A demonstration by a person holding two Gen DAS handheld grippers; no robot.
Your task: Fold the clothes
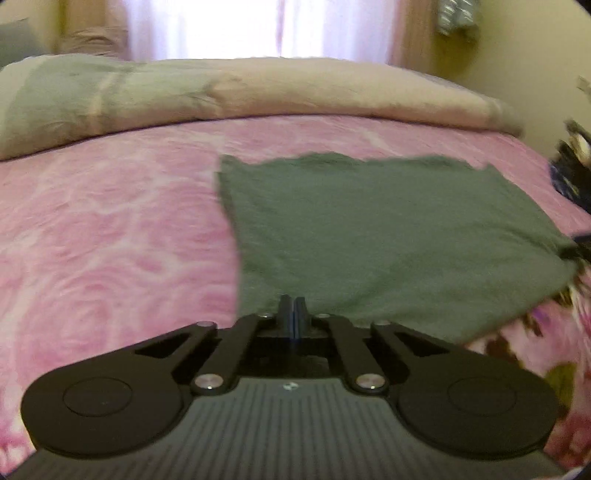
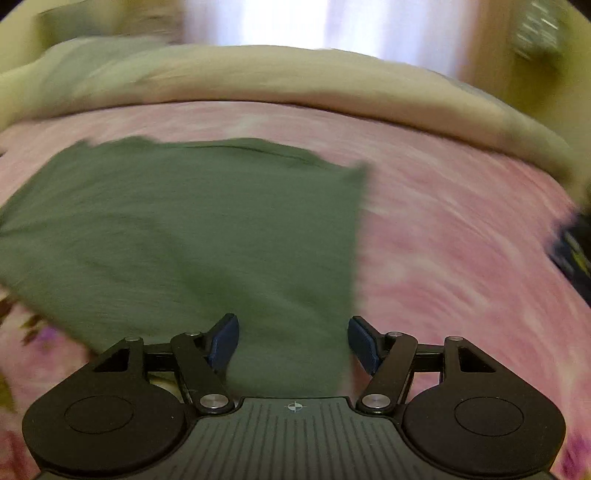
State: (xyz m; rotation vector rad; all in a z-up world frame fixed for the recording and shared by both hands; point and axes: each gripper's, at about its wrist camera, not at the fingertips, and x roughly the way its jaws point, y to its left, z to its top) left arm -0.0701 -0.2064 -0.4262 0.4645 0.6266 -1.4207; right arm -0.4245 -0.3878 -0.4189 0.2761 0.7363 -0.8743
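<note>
A dark green garment (image 1: 388,236) lies flat on a pink floral bedspread (image 1: 110,236). My left gripper (image 1: 292,306) is shut at the garment's near left corner; the cloth runs up to its tips, so it looks pinched there. In the right wrist view the same garment (image 2: 192,229) spreads out ahead and to the left. My right gripper (image 2: 293,339) is open, its blue pads (image 2: 225,339) either side of the garment's near right edge, holding nothing. This view is motion-blurred.
A rolled grey and beige duvet (image 1: 258,96) lies across the far side of the bed, with a bright curtained window (image 1: 258,26) behind it. Dark objects (image 1: 572,166) sit at the bed's right edge. Pink bedspread (image 2: 461,240) lies right of the garment.
</note>
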